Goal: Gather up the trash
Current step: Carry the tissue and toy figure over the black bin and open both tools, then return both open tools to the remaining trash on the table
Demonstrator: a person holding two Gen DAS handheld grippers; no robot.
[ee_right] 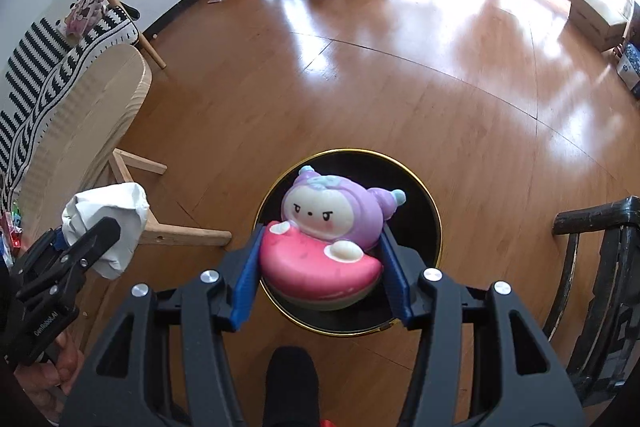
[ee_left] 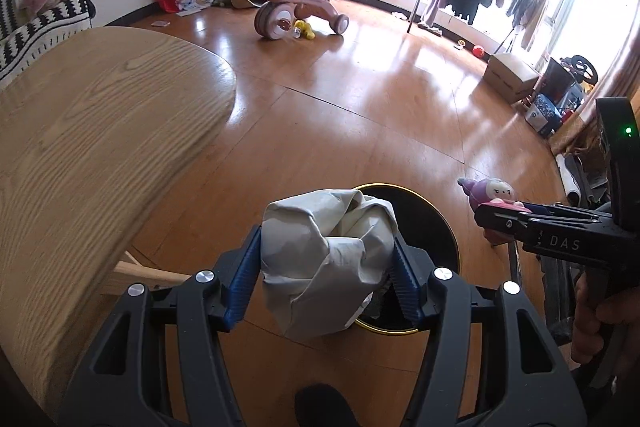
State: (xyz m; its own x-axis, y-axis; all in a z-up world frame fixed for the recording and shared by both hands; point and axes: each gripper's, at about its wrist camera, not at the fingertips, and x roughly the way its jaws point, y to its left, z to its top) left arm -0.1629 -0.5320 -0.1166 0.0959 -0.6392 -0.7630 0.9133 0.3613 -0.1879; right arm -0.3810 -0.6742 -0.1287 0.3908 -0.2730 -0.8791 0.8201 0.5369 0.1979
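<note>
Two hand-held grippers hang over a black bin, each with a piece of trash in its jaws.

The left gripper (ee_left: 326, 273) has its blue jaws partly open and pressed on either side of a crumpled wad of grey-white paper (ee_left: 326, 259), held above the near edge of the gold-rimmed bin (ee_left: 436, 227) standing on the glossy wooden floor (ee_left: 360, 99). The right gripper (ee_right: 320, 277) clamps a squishy toy (ee_right: 320, 247), a purple-hooded figure lying on a pink cushion, its jaws about half spread and the toy directly above the bin's dark mouth (ee_right: 420, 203). A light wooden surface (ee_left: 100, 131) lies to the left of the bin, and a pink tricycle (ee_left: 296, 3) stands well apart near the window.
</note>
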